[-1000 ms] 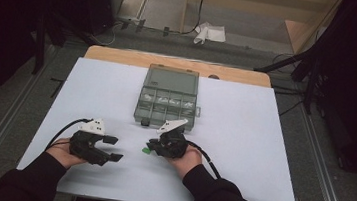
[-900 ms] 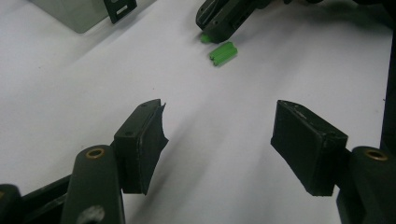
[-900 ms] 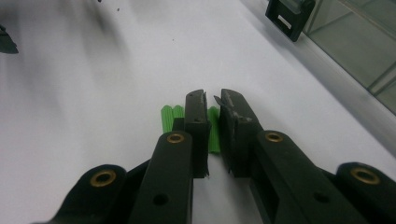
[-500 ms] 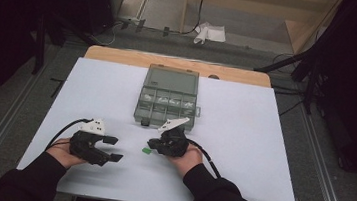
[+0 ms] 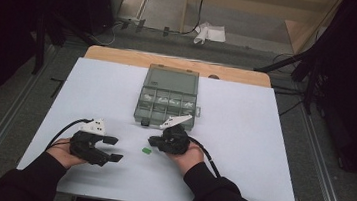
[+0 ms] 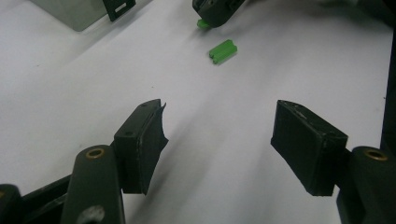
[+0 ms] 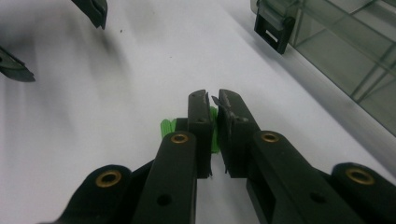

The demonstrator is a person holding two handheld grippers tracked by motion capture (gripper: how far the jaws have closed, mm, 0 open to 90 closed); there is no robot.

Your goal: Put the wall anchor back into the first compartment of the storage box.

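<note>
A small green piece (image 5: 146, 151) (image 6: 223, 50) lies loose on the white table between my two grippers. My right gripper (image 5: 152, 140) (image 7: 212, 95) sits low over the table just beyond it, jaws nearly together and pressed on a second small green piece (image 7: 214, 133) (image 6: 201, 23). More green (image 7: 166, 126) peeks out left of its left jaw; whether that is the loose piece I cannot tell. My left gripper (image 5: 114, 149) (image 6: 222, 112) rests at the left with its jaws wide apart, nothing between them, aimed at the loose piece.
A clear grey compartment box (image 5: 169, 77) (image 7: 336, 51) stands just behind the right gripper, its black latch (image 5: 145, 122) (image 7: 273, 28) facing me. The white sheet (image 5: 263, 139) has bare room at the right. A wooden table edge (image 5: 121, 54) runs along the back.
</note>
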